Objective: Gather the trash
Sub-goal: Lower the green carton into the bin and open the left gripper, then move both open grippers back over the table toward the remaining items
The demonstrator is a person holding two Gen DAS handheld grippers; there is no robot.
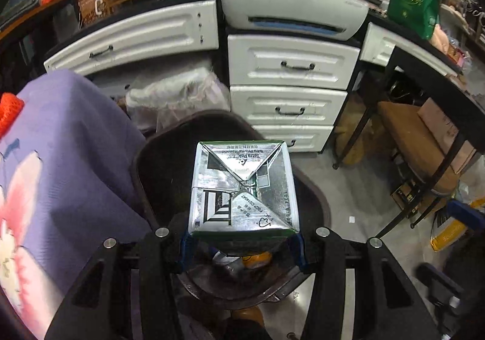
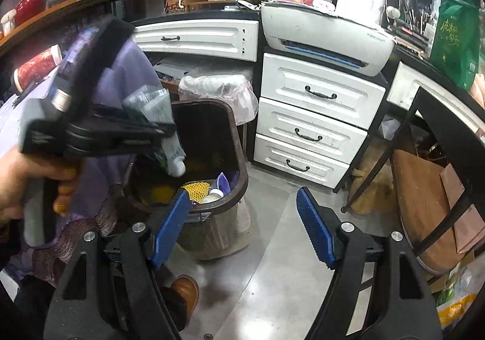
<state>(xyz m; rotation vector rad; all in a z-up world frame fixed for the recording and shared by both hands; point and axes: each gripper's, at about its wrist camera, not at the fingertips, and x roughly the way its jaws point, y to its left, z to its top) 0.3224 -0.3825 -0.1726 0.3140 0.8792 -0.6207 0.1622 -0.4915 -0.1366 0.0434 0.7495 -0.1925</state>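
One carton [image 1: 242, 188] clamped in left gripper [image 1: 241, 252], above bin [image 1: 315, 203]

— Left gripper [image 1: 242, 249]?
— Tilted steeply down, its blue pads [image 1: 185, 252] clamped on something, a bare hand [image 2: 18, 185] on its handle at the left.
— The right gripper [image 2: 242, 227]?
— Angled down, jaws wide apart, nothing between them.

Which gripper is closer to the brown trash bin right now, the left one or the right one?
Left. The left gripper holds a drink carton over the brown trash bin. The right gripper hangs open and empty beside the bin, over the floor.
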